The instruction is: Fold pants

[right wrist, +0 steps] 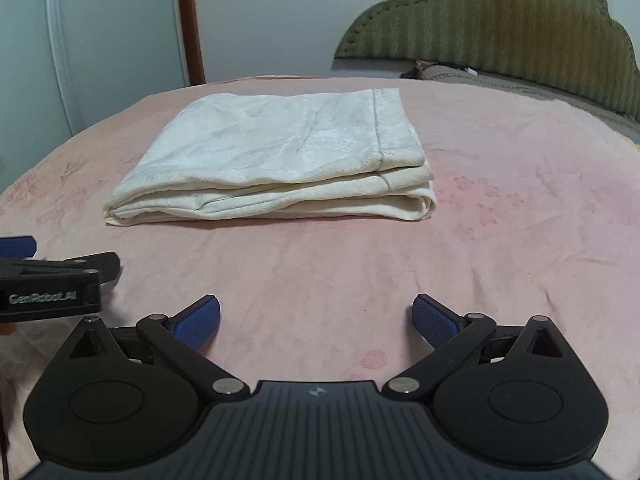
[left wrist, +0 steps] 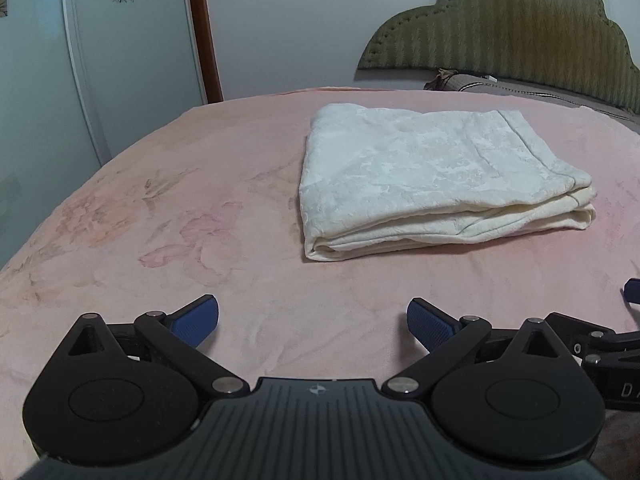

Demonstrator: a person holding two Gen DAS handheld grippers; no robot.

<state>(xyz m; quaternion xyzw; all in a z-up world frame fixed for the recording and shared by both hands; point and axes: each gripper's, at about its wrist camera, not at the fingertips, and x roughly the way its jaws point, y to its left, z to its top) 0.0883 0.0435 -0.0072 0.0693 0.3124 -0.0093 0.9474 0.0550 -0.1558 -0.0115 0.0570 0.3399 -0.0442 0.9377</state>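
A: Logging status. The pants [left wrist: 436, 176] are lying as a cream stack of several layers on the pink bed [left wrist: 160, 208], sitting in the centre right of the left wrist view and the centre left of the right wrist view. Folding is looking finished, or nearly so.

B: Fingers?

A: The left gripper [left wrist: 312, 320] is hovering over bare blanket at the bottom of its frame, blue fingers [left wrist: 198, 318] spread wide, holding nothing. The right gripper [right wrist: 316, 320] is doing the same, released, well short of the stack's near edge.

B: Anything left?

A: I am judging only tidying at most: the near layers are lying a bit uneven, and the right corner is bulging.

B: Unclear items?

A: The stack's far edge and underside are staying out of sight, so I am not counting folds. The waistband is not showing. The green headboard [right wrist: 500, 20] is getting cut off at the upper right.
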